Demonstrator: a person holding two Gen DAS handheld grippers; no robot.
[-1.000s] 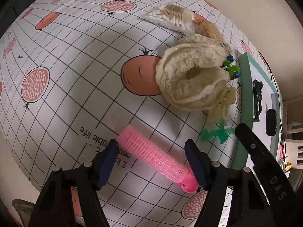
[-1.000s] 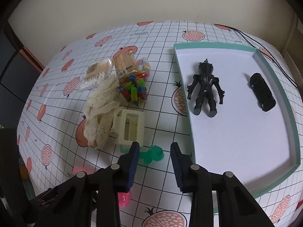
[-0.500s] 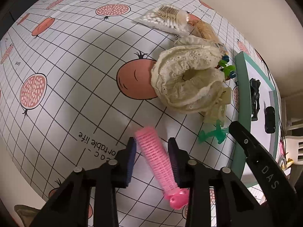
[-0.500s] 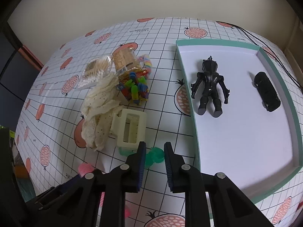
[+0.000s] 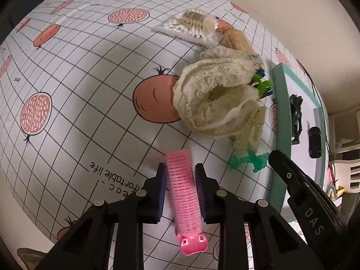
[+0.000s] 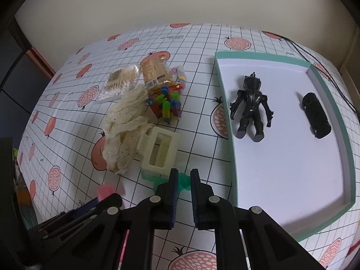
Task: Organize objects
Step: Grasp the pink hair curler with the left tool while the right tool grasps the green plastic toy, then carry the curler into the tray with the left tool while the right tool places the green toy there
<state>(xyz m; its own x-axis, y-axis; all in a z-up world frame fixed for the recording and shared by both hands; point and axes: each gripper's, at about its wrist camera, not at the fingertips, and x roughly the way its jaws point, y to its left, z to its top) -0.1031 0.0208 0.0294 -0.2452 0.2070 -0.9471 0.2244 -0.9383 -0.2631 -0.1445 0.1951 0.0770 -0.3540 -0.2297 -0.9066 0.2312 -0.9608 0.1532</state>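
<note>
The pink roller (image 5: 183, 191) is clamped by the left gripper (image 5: 181, 168); the right gripper (image 6: 182, 176) is pinched on the green toy (image 6: 183, 181); both should be lifted straight, then carried toward the tray (image 6: 227, 112) at 2 o'clock

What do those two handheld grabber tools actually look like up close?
Both are matte black plastic. The left gripper and right gripper each have two angular arms studded with round silver rivets, ending in fingers faced with ridged dark blue pads. From the left camera, the right tool's side bears white letters "DAS". No hands or sleeves show.

Black plastic tongs (image 5: 180, 175) with blue ribbed pads (image 5: 162, 186), silver screws, white "DAS" lettering
</note>
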